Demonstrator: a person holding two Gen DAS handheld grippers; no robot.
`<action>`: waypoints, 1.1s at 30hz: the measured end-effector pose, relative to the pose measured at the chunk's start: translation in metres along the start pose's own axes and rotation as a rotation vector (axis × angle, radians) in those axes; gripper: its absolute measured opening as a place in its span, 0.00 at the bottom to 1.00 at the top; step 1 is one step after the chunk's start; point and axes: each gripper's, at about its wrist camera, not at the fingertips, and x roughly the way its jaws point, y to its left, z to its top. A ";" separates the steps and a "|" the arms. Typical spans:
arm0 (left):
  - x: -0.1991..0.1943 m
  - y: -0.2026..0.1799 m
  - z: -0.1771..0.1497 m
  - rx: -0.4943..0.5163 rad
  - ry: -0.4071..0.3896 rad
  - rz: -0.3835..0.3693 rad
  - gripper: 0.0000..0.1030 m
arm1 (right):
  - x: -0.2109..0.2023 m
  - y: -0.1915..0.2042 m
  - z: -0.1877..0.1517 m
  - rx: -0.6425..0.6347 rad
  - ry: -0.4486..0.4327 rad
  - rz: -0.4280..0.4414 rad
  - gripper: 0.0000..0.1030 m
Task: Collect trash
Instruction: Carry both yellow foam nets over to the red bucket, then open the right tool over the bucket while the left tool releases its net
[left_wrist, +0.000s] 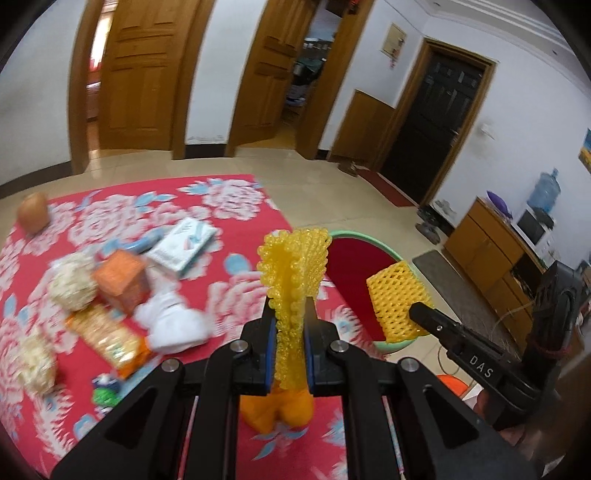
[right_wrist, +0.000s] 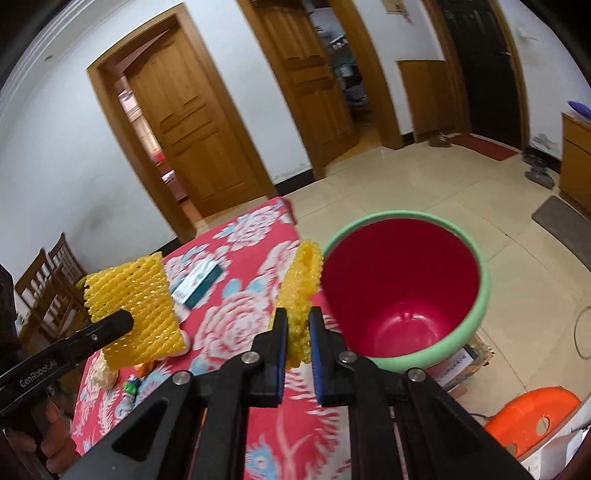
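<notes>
My left gripper (left_wrist: 290, 308) is shut on a yellow foam fruit net (left_wrist: 291, 266) that stands up between its pads, above the right edge of the red flowered tablecloth (left_wrist: 229, 206). My right gripper (right_wrist: 298, 315) is shut on a second yellow foam net (right_wrist: 301, 284), held just left of a red bin with a green rim (right_wrist: 484, 295). Each gripper shows in the other's view: the right one (left_wrist: 419, 312) with its net (left_wrist: 395, 299) over the bin's rim (left_wrist: 369, 238), the left one (right_wrist: 123, 321) with its net (right_wrist: 133, 306) over the table.
On the cloth lie a white box (left_wrist: 184, 243), an orange carton (left_wrist: 122, 284), a white crumpled tissue (left_wrist: 173, 325), a snack wrapper (left_wrist: 107, 339), pale puffy balls (left_wrist: 74, 286) and a brown round thing (left_wrist: 34, 212). An orange stool (right_wrist: 532, 417) stands by the bin.
</notes>
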 end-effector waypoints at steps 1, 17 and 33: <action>0.005 -0.004 0.002 0.007 0.005 -0.006 0.11 | 0.000 -0.004 0.001 0.007 -0.006 -0.012 0.13; 0.088 -0.060 0.015 0.102 0.082 -0.044 0.11 | 0.016 -0.076 0.007 0.138 -0.029 -0.178 0.15; 0.129 -0.068 0.010 0.128 0.148 -0.055 0.11 | 0.011 -0.096 0.010 0.227 -0.063 -0.146 0.47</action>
